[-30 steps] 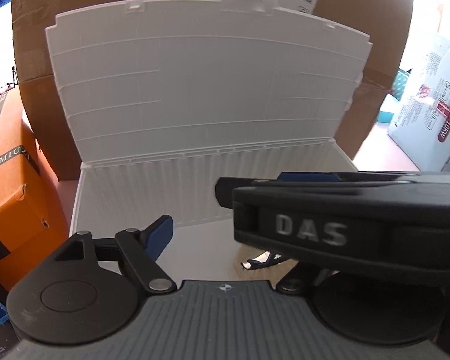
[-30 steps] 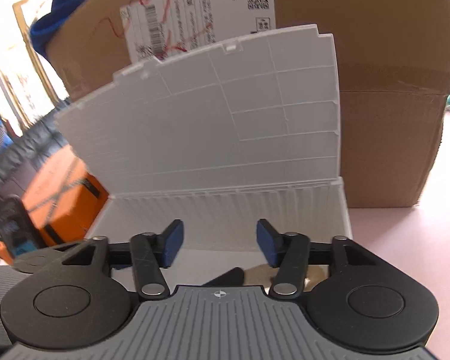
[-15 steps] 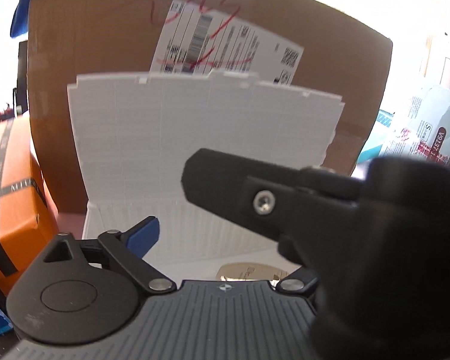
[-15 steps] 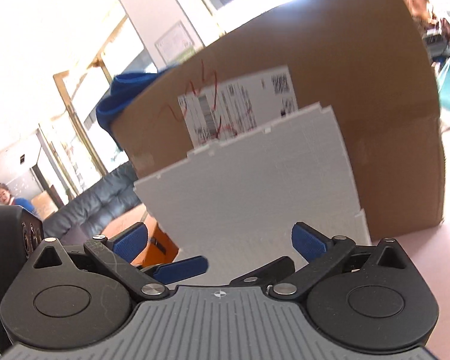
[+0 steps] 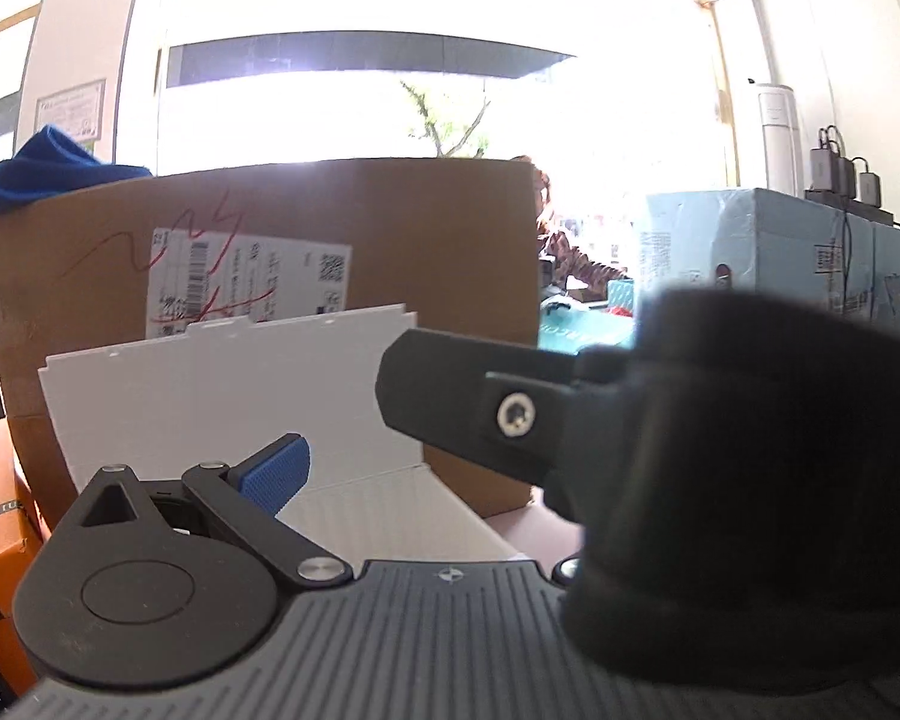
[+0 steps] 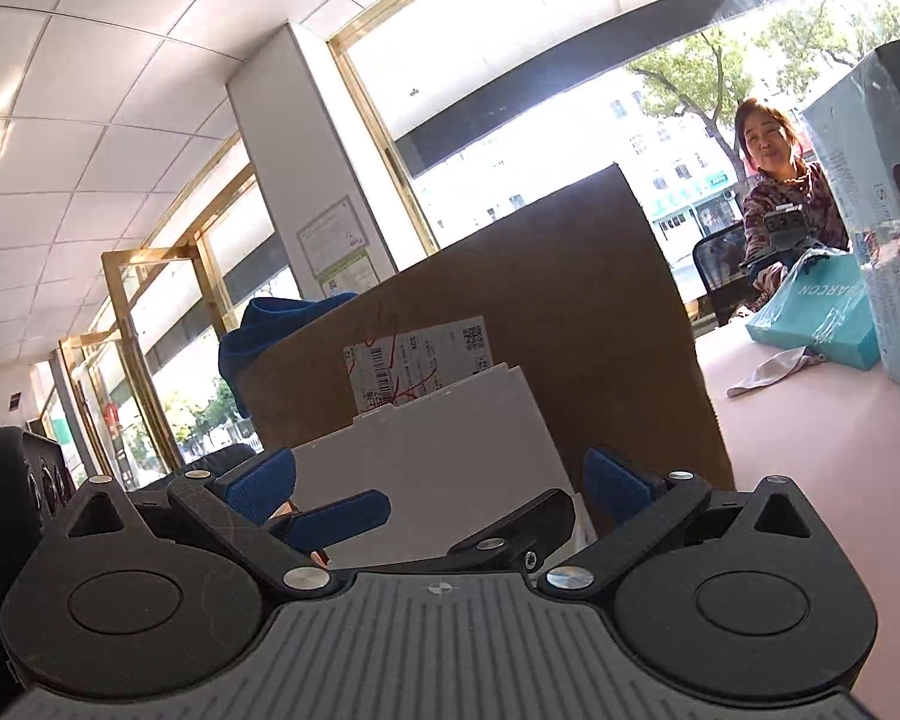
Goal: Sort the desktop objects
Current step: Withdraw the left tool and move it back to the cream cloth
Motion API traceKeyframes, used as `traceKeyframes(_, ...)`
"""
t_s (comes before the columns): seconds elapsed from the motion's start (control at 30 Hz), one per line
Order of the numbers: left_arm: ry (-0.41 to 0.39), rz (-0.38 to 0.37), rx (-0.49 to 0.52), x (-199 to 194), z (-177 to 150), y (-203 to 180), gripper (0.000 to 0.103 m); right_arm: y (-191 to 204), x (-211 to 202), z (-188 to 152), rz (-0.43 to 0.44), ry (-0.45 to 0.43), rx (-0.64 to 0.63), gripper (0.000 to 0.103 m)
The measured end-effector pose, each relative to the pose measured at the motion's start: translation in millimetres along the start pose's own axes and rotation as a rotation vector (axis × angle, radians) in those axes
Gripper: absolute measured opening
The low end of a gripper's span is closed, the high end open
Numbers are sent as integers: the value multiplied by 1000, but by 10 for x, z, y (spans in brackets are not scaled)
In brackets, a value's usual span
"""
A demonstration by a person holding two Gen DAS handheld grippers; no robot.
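While both cameras tilt up toward the windows, your right gripper (image 6: pixel 441 483) holds its blue pads spread wide with nothing between them. Your left gripper (image 5: pixel 444 468) shows only its left blue pad (image 5: pixel 276 471); the right gripper's black body (image 5: pixel 720 480) covers the other side, so you cannot tell whether that claw is parted or closed. Just beyond both stands the white plastic storage box (image 5: pixel 384 510) with its ribbed lid (image 5: pixel 234 396) raised upright against the big cardboard carton (image 5: pixel 438 240), which carries a shipping label (image 5: pixel 249 282) and a blue cloth (image 5: pixel 30 174) on its far left corner. Far right on the pink table (image 6: pixel 810 432) sit teal packages (image 6: pixel 816 312).
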State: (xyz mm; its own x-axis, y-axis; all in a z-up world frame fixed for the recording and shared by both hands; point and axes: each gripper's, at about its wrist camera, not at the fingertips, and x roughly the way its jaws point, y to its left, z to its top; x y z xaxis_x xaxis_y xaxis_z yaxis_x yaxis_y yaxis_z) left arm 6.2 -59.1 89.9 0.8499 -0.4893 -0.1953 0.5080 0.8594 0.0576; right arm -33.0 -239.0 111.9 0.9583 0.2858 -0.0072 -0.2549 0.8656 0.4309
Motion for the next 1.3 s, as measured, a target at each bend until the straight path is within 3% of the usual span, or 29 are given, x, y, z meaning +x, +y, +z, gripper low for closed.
traceKeyframes(0.27, -2, -143, -50, -188, -264, -514, 103, -267, -707, -147, -102, -88, -65, 103)
traceKeyframes(0.5, 106, -224, -159, -82, -529, -555, 103, -564, -995, -156, -262, -65, -161, 103)
traceKeyframes(0.63, 214, -280, -220, 103, -687, -505, 103, -785, -1180, -53, -318, -97, -94, 103)
traceKeyframes(0.8, 321, -224, -157, 269, -781, -607, 103, -1092, -1395, 177, -372, -162, -19, 103)
traceKeyframes(0.97, 387, -227, -219, 378, -836, -513, 103, -1511, -1685, 330, -518, -211, -57, 103)
traceKeyframes(1.03, 404, -224, -229, 405, -850, -497, 103, -1654, -1755, 364, -572, -188, -84, 103)
traceKeyframes(1.13, 405, -214, -206, 402, -847, -528, 103, -1872, -1813, 402, -634, -84, -55, 103)
traceKeyframes(1.2, 405, -217, -196, 401, -840, -541, 103, -2014, -1862, 413, -656, -44, 44, 103)
traceKeyframes(1.3, 386, -234, -201, 395, -802, -557, 103, -2188, -1915, 440, -616, 2, 203, 103)
